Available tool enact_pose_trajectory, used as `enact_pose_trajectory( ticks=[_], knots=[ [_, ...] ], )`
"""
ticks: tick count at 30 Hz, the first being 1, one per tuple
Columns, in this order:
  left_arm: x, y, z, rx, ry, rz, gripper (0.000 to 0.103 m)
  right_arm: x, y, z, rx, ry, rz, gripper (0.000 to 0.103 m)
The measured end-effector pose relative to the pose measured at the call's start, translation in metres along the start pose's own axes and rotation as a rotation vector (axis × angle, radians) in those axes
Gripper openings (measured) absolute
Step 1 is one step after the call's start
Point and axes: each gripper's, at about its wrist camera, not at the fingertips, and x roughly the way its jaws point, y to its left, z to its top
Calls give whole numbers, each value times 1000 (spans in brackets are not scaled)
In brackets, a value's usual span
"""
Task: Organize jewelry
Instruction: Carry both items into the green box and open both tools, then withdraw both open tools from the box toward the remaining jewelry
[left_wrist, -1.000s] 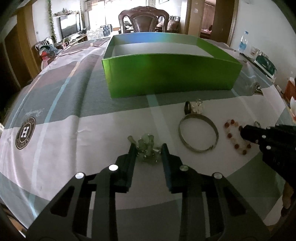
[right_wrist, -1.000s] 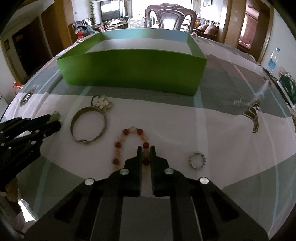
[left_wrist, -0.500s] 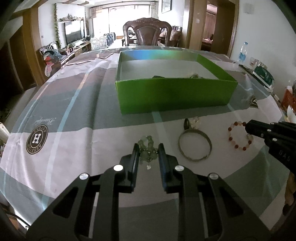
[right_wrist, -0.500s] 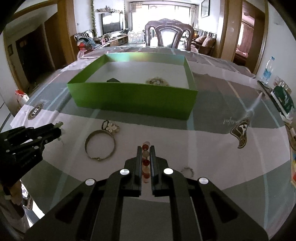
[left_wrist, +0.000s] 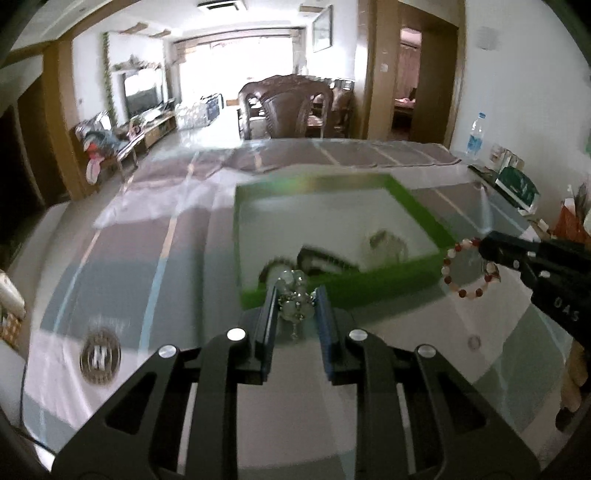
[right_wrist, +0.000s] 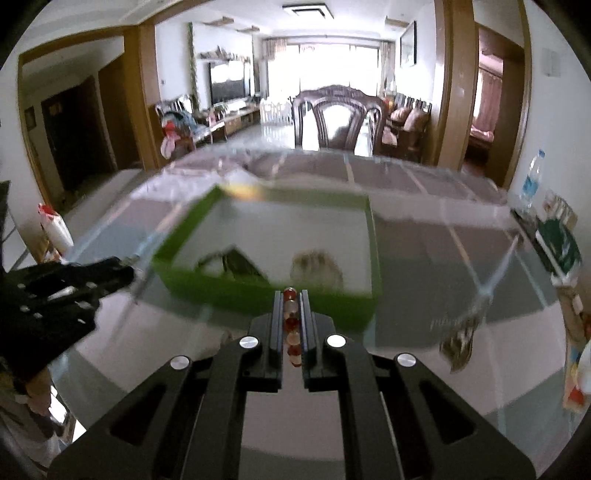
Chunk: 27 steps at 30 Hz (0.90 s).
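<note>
My left gripper is shut on a pale green bead bracelet and holds it in the air just in front of the green box's near wall. My right gripper is shut on a red and white bead bracelet, which hangs as a loop in the left wrist view, near the box's right front corner. The green box holds a dark item and a pale round item, both blurred.
A patterned grey and white tablecloth covers the table. A small ring lies on it at the right. A dark wooden chair stands behind the table. A water bottle and a green packet sit at the far right.
Both grippers have lifted their bracelets off the cloth and moved forward and up toward the green box. The metal bangle and flower ring have dropped out of view.
</note>
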Motion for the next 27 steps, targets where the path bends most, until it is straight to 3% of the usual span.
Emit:
enact_pose_trajectory(
  ticks=[6, 12, 17, 18, 19, 20, 21, 27],
  knots=[
    [54, -5, 38, 16, 71, 19, 21, 41, 10, 36, -6, 13, -2, 8],
    [98, 11, 38, -42, 161, 33, 21, 96, 12, 36, 35, 94, -7, 8],
    [103, 21, 36, -64, 163, 38, 22, 112, 16, 34, 33, 119, -20, 8],
    [102, 22, 36, -71, 159, 43, 23, 112, 17, 34, 26, 120, -27, 10],
    [99, 23, 36, -77, 149, 44, 32, 110, 18, 33, 20, 118, -37, 14],
    [96, 23, 35, -74, 139, 46, 43, 107, 18, 31, 13, 112, -41, 30],
    [90, 22, 33, -66, 123, 53, 45, 101, 18, 30, 8, 100, -43, 43],
    [45, 10, 2, -26, 86, 19, 45, 42, 0, -8, -39, 63, -67, 44]
  ],
)
